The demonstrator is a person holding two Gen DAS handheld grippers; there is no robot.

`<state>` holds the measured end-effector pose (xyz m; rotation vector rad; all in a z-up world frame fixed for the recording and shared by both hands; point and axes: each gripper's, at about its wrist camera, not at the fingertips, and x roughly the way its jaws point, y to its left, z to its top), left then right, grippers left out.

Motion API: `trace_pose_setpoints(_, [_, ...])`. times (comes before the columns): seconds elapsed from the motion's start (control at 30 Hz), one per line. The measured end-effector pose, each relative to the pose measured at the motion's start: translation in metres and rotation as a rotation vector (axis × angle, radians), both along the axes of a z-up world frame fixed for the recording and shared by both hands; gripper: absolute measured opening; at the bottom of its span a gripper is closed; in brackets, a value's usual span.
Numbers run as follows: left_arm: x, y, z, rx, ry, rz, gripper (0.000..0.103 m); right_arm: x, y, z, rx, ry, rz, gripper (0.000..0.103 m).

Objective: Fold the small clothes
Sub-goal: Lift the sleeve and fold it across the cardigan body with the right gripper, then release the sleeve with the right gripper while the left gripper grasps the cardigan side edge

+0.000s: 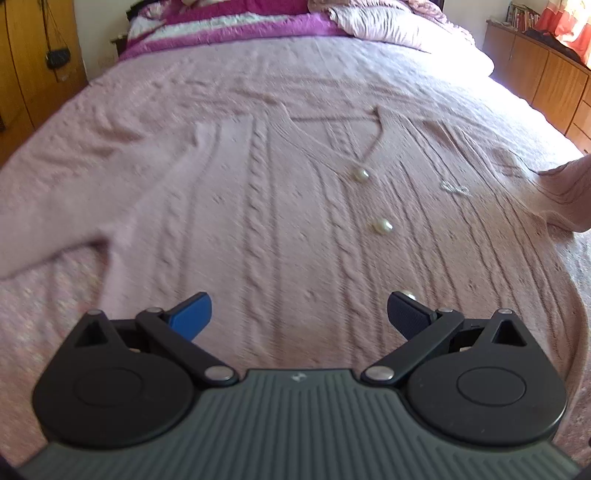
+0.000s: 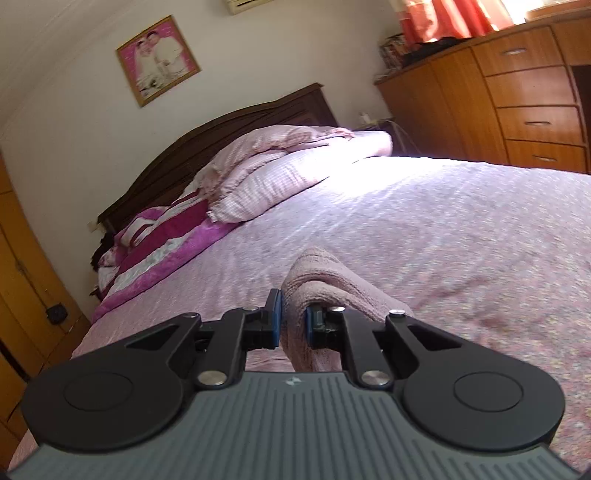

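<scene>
**Two grippers, one pink cardigan on a wide bed**

One large bed fills both views, covered by a pale pink textured bedspread [image 1: 369, 66]. At its far end lie a magenta-and-white striped blanket [image 1: 229, 22] and a heap of pale pink striped pillows [image 2: 266, 173], backed by a dark wooden headboard [image 2: 229, 125]. A framed portrait [image 2: 158, 59] hangs on the cream wall above. Wooden drawers [image 2: 532, 110] line the wall on the right side of the bed, under orange-red curtains [image 2: 454, 16]; a wooden wardrobe door [image 1: 33, 62] stands on the left side.

The pink cable-knit cardigan [image 1: 280, 206] lies flat, front up, in the middle of the bedspread. Its long axis runs from the near edge of the bed toward the headboard, the V-neck [image 1: 373, 122] pointing away toward the pillows and the hem nearest the left wrist camera. A row of pearl buttons [image 1: 382, 225] follows that axis down the centre. One sleeve [image 1: 74, 221] spreads out flat to the left.

The left gripper [image 1: 299, 314] hovers low over the hem with its fingers spread wide, nothing between them. The right gripper [image 2: 292, 325] has its blue pads [image 2: 274, 314] pressed in on a fold of the other sleeve [image 2: 321, 280], which is raised clear of the bedspread and drapes over the gripper's right finger; in the left wrist view this lifted sleeve rises at the right edge.
</scene>
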<state>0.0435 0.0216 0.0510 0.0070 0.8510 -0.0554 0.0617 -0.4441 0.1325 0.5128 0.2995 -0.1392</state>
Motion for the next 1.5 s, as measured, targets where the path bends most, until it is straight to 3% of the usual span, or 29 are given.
trace_pose_setpoints(0.33, [0.007,0.049,0.022,0.039,-0.044,0.045,0.103,0.032,0.134,0.052,-0.04,-0.058,0.124,0.014])
trace_pose_setpoints(0.5, [0.005,0.075,0.031,0.021,-0.072,0.093,0.103,0.049,0.209,0.059,-0.034,-0.077,0.225,0.011])
trace_pose_setpoints(0.7, [0.002,0.097,0.02,-0.007,-0.051,0.158,0.103,0.066,0.297,0.031,-0.05,-0.017,0.342,0.008])
trace_pose_setpoints(0.93, [0.0,0.108,0.008,0.006,-0.034,0.182,0.103,0.078,0.376,-0.031,-0.088,0.123,0.449,0.008])
trace_pose_setpoints(1.1, [0.003,0.108,0.004,0.012,-0.034,0.176,0.103,0.088,0.385,-0.068,-0.08,0.211,0.522,0.009])
trace_pose_setpoints(1.27, [0.006,0.104,0.003,0.002,-0.057,0.16,0.103,0.081,0.368,-0.077,-0.097,0.225,0.594,0.027])
trace_pose_setpoints(1.4, [0.012,0.092,0.005,0.002,-0.069,0.12,0.103,0.063,0.344,-0.071,-0.123,0.227,0.599,0.055])
trace_pose_setpoints(1.5, [0.018,0.078,0.008,0.006,-0.082,0.079,0.103,0.043,0.319,-0.067,-0.137,0.231,0.572,0.06])
